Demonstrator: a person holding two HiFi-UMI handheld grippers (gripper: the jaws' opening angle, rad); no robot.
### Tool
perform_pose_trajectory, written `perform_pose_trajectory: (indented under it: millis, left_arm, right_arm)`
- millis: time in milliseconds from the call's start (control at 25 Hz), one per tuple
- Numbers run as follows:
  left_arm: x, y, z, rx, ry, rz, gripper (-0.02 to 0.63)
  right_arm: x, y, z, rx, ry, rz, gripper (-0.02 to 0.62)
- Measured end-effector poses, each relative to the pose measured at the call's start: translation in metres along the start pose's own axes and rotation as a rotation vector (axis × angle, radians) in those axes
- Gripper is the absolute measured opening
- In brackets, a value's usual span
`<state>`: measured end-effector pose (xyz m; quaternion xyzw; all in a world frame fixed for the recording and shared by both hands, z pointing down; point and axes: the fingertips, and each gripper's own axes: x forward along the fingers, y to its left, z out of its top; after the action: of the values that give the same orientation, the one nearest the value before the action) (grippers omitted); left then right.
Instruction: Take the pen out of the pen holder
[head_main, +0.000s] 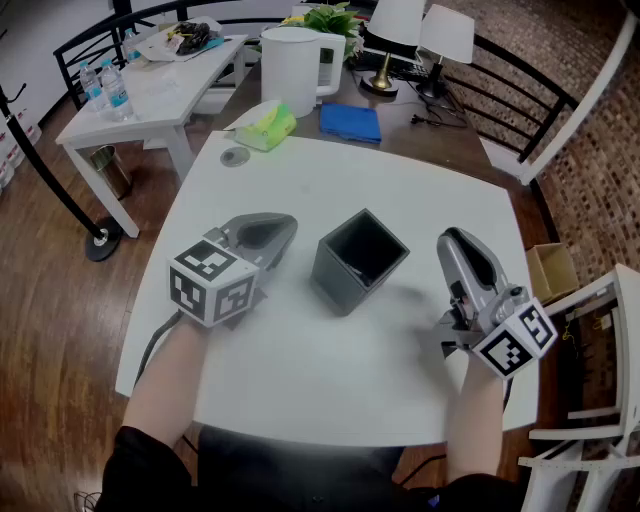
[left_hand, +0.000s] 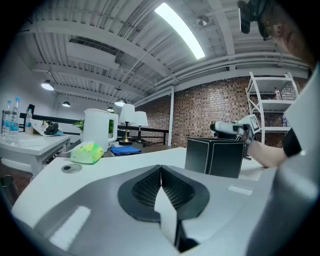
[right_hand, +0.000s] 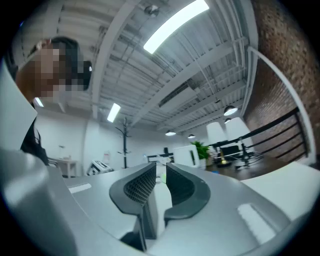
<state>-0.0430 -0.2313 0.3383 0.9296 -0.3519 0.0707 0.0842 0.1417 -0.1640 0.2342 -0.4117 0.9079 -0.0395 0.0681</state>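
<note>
Here's the pen holder (head_main: 360, 260), a dark square box, standing upright in the middle of the white table (head_main: 300, 360), and both tools flank it. The left gripper (head_main: 284, 226) sits just beside the holder's left side, jaws pressed together with nothing between them. The right gripper (head_main: 449, 240) hovers off to the holder's right, a little apart from it, jaws parted by a narrow slit and empty.

And the pen? No view shows it. Looking down, the holder's mouth is dark and nothing pokes above the rim, so if a pen is in there it lies low against the inside wall, or it isn't there at all; I can't tell which.

On handling, this is a judgement: a pen will be light and stiff, with a slim, smooth barrel that likes to roll and slip between flat pads. The best hold looks like the upper part of the barrel, gripped crosswise and drawn straight up so it doesn't scrape the wall. The holder itself looks light and could tip or lift along with the pen, so steadying its side with the clenched left tool seems wise.
</note>
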Motion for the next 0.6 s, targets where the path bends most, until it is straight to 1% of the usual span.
perform_pose_trajectory:
  millis: [80,120,160,240,320,360,480,600]
  left_arm:
    - [-0.001,0.000,-0.001,0.003,0.003,-0.002,0.003]
    - [-0.002,0.000,-0.001,0.004,0.004,-0.003,0.003]
    - [-0.002,0.001,-0.001,0.005,0.005,-0.002,0.003]
    - [-0.003,0.001,-0.001,0.005,0.006,0.000,0.003]
    - [-0.003,0.000,-0.001,0.004,0.006,0.000,0.003]
    - [-0.003,0.000,-0.001,0.004,0.005,-0.001,0.003]
    - [-0.002,0.001,-0.001,0.005,0.004,-0.001,0.003]
    - [-0.002,0.001,-0.001,0.006,0.005,-0.001,0.003]
  right_arm:
    - [0.004,0.038,0.000,0.024,0.016,0.148,0.108]
    - [0.007,0.055,-0.002,0.016,0.038,0.213,0.132]
    - [0.010,0.070,-0.007,-0.010,0.070,0.269,0.151]
    - [0.016,0.091,-0.020,-0.095,0.150,0.348,0.169]
    - [0.019,0.101,-0.030,-0.161,0.212,0.395,0.170]
    - [0.020,0.102,-0.033,-0.176,0.234,0.411,0.166]
    - [0.022,0.103,-0.043,-0.190,0.286,0.448,0.161]
    - [0.024,0.104,-0.053,-0.206,0.319,0.462,0.144]
